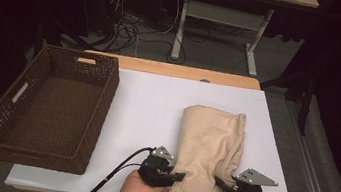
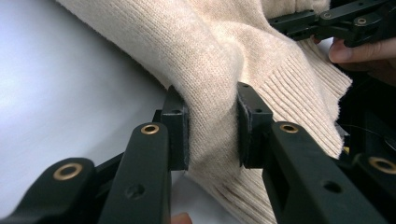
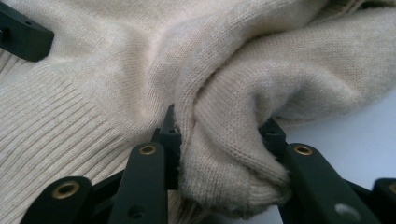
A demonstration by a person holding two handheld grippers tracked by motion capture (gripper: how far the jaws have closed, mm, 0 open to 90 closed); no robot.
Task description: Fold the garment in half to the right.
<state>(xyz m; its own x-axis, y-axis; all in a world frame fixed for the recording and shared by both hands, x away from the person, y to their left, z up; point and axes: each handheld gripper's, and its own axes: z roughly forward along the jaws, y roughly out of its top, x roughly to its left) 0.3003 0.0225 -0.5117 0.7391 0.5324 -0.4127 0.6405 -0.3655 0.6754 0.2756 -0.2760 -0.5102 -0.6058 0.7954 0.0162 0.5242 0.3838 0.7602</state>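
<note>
Beige knit sweater point(image 1: 208, 152), folded into a long bundle, lies right of centre on the white table cover point(image 1: 151, 108), ribbed hem at the near edge. My left gripper point(image 1: 178, 177) pinches the near left edge, a fold of knit squeezed between both pads point(image 2: 180, 135). My right gripper point(image 1: 219, 181) clamps a thick bunched roll of the same sweater at the near right edge, jaws held partly apart by the fabric. Brown woven basket point(image 1: 48, 104), rectangular with handle slots, sits well apart at the table's left. Nothing between basket and sweater. Soft fine knit, coarser ribbing at the hem.
</note>
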